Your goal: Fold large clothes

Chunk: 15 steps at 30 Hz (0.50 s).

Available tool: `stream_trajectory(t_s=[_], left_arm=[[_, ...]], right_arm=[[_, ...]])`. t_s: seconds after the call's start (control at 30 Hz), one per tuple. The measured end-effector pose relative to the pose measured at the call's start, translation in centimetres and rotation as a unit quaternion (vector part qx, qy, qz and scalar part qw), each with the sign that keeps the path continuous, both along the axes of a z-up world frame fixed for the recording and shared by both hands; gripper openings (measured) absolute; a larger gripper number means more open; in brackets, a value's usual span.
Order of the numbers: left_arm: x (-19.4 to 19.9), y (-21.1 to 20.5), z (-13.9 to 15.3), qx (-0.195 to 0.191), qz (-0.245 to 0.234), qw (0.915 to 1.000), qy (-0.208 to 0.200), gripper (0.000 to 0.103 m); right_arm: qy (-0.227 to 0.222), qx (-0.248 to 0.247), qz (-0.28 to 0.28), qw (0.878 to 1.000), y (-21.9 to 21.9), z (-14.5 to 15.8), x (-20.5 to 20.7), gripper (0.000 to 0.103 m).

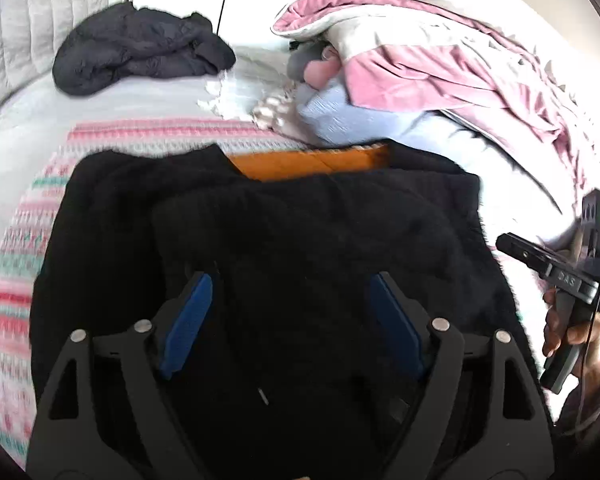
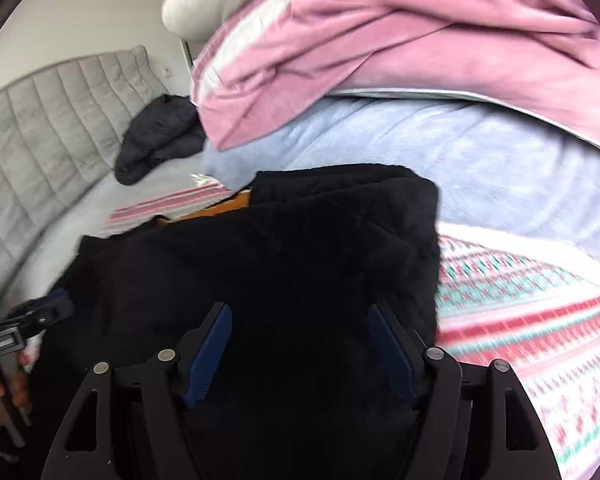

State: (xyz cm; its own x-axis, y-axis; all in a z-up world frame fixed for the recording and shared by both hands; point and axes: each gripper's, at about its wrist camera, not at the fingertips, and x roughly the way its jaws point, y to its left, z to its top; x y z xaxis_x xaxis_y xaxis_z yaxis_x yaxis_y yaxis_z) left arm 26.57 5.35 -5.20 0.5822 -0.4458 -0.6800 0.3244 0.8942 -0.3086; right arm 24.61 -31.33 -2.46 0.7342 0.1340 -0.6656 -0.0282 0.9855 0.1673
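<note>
- While both sets of jaws stand wide over the cloth, I judge the step in hand to be settling a fold and lining up the next grab on the black garment (image 1: 260, 240).
- Left gripper (image 1: 288, 328): jaws well apart, blue pads (image 1: 188, 324) clear of the fabric on their inner faces, nothing pinched that I can see. The garment fills the gap between them and runs ahead of the fingertips.
- Right gripper (image 2: 300, 348): also spread wide, with black cloth lying under and between the fingers; I see no grip on it.
- The garment lies on the patterned blanket (image 2: 520, 320) on the bed, doubled over on itself, with an orange lining (image 1: 312, 164) showing at its far edge. From the left wrist view, the right-hand tool and the person's hand (image 1: 568, 320) sit just off the garment's right edge.
- To do this well, I would bring each pair of pads down on one layered edge rather than the thick middle, matching left and right so the fold stays square.
- I would keep the top layer flat; dark-on-dark hides the seams, so edges should be read against the blanket.
- Risk, as I judge it: thick fleecy cloth may bunch or slide on the blanket.
- Nearby but apart: a dark bundle (image 1: 140, 48) by the grey headboard (image 2: 52, 120), and a pink duvet (image 2: 380, 40) heaped beyond the garment.
</note>
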Motion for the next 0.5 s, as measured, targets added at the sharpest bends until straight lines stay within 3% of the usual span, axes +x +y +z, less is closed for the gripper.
stream_trajectory(t_s=[0.13,0.23,0.27,0.4,0.5], left_arm=[[-3.9,1.4,1.1,-0.036,-0.01,0.998,0.052,0.086],[-7.6,3.1,1.4,-0.052,-0.014,0.9953,0.081,0.097],[-9.0,3.7,1.5,-0.051,-0.016,0.9945,0.09,0.102],[-13.9,6.2,2.0,-0.041,-0.017,0.9939,0.101,0.102],[-17.0,8.3,2.1,-0.026,-0.015,0.9936,0.109,0.102]], right_arm=[[0.009,0.026,0.002,1.0,-1.6,2.2,-5.9,0.086],[0.035,0.026,0.008,0.999,-2.1,3.0,-10.2,0.092],[0.042,0.021,0.01,0.999,-2.1,3.3,-11.6,0.094],[0.068,0.01,0.03,0.997,-2.3,3.8,-16.7,0.098],[0.095,0.037,0.039,0.994,-3.3,3.7,-20.2,0.098]])
